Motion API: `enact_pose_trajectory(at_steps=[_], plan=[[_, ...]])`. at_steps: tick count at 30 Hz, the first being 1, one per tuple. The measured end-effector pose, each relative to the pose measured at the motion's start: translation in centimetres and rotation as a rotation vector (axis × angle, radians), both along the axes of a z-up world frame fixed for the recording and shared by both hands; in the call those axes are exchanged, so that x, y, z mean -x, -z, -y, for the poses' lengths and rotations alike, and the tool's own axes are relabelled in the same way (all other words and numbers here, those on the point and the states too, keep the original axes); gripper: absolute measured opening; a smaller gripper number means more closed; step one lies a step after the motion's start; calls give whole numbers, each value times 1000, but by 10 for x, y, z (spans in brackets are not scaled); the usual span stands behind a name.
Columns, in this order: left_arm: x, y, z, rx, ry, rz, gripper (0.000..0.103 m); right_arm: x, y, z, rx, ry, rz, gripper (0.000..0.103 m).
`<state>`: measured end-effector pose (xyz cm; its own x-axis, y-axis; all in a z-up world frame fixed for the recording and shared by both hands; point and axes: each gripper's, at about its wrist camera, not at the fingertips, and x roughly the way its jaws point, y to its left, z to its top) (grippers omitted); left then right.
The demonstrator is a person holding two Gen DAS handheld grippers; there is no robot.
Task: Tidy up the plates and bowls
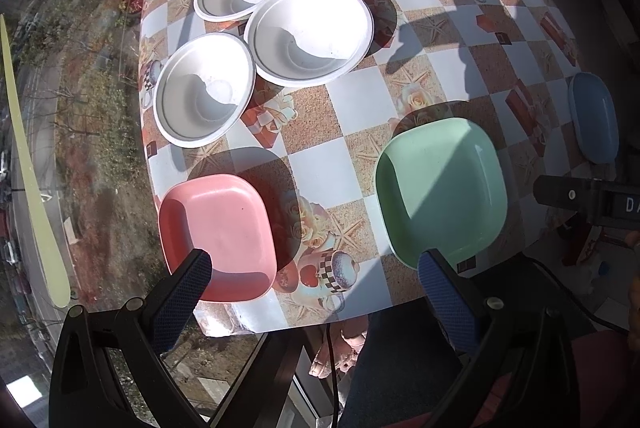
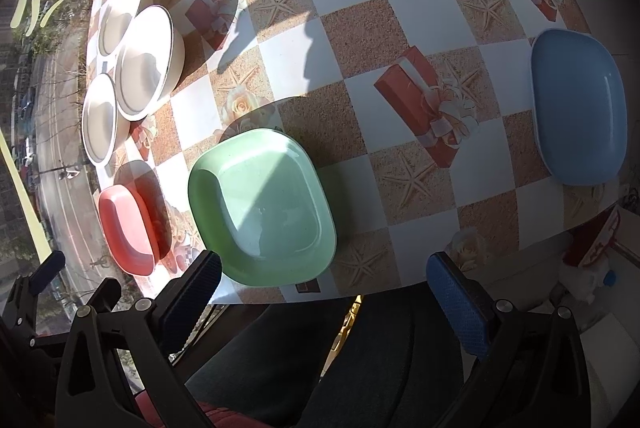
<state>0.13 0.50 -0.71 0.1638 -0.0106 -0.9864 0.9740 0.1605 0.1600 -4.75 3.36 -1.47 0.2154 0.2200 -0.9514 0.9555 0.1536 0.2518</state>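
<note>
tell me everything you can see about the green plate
The green plate is a pale mint, rounded-square dish with a raised rim and a flat, empty well; it looks like smooth plastic. It sits upright near the table's front edge, partly in shadow, between the pink plate and the blue plate, touching neither. Neither gripper holds it.

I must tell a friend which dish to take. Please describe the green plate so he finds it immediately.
On the checkered tablecloth, look along the near edge. The green plate lies between a pink plate and a blue plate, the only green dish.
</note>
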Motion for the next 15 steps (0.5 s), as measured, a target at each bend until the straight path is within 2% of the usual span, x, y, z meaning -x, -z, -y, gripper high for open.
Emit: enact_pose_trajectory(at_steps=[9,15], plan=[[-4,14,5,46,-5,-11,103,0,8,1,6,1,-12,103],[-5,41,18,35,-31,-66,103,1,21,3,47,-23,-67,103]])
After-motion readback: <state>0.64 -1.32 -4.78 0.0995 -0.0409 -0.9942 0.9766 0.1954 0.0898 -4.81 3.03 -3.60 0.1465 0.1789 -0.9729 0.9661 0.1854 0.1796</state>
